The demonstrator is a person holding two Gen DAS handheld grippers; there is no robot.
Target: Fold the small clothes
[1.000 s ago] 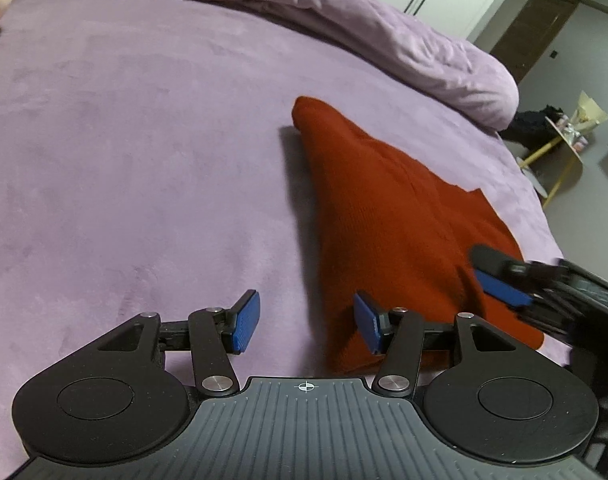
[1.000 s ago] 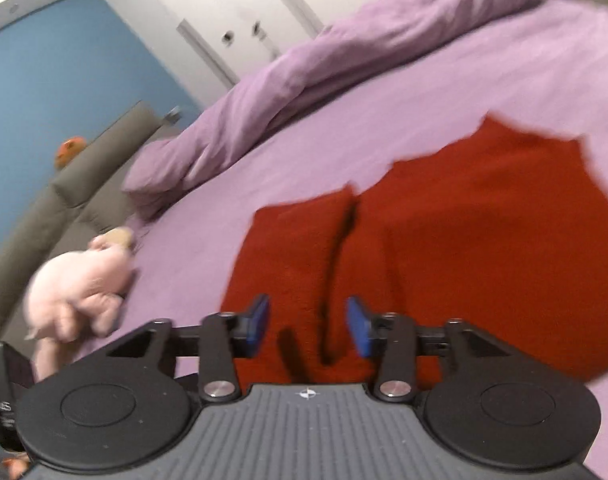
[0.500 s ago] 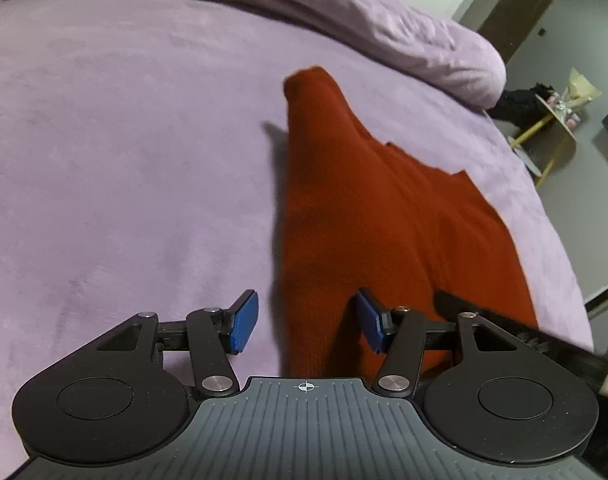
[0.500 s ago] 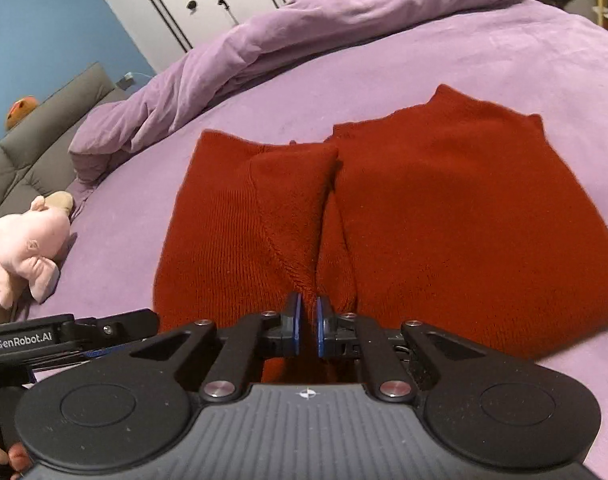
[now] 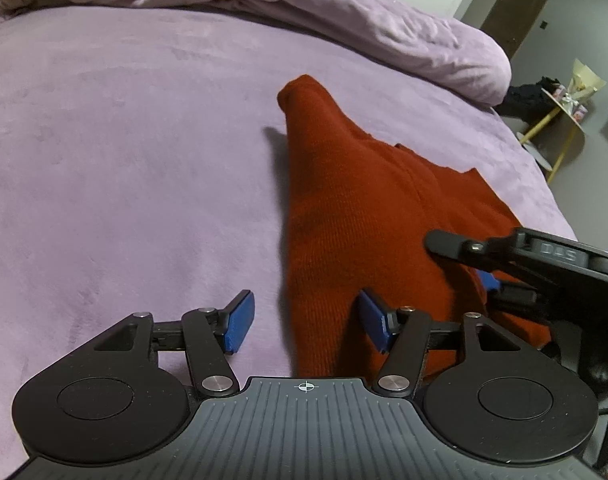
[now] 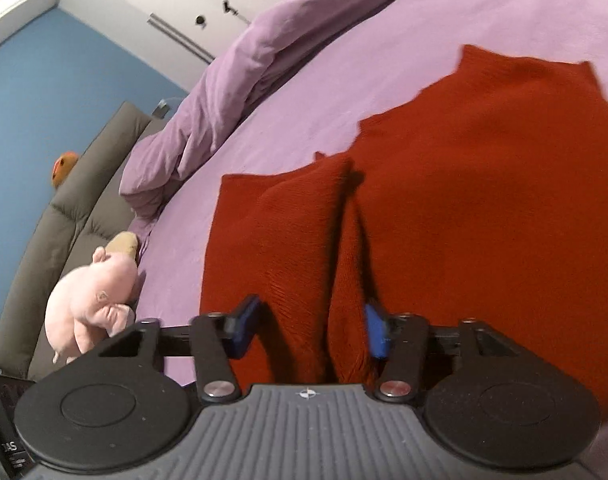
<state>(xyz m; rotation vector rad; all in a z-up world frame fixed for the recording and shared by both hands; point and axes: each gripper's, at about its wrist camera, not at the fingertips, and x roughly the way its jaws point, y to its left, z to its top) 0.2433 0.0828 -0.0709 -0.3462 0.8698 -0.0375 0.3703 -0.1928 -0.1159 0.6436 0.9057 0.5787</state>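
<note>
Left tool (image 5: 304, 322) jaws opening, wide over sweater (image 5: 356, 216) edge, gripping nothing. Sweater flat on bed (image 5: 124, 152), sleeve folded in. Right tool (image 6: 310, 328) jaws opening, raised crease between, released. Mid-fold; next likely needs hem pinched by both.

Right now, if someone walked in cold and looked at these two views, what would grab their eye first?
The rust-red knit garment spread on the purple bedspread, one part folded inward along a central crease. Next, the right gripper, its jaws opening over that crease, and the left gripper, also opening, at the garment's edge. Off to the left in the right wrist view, a pink plush pig lies near the grey headboard.
</note>
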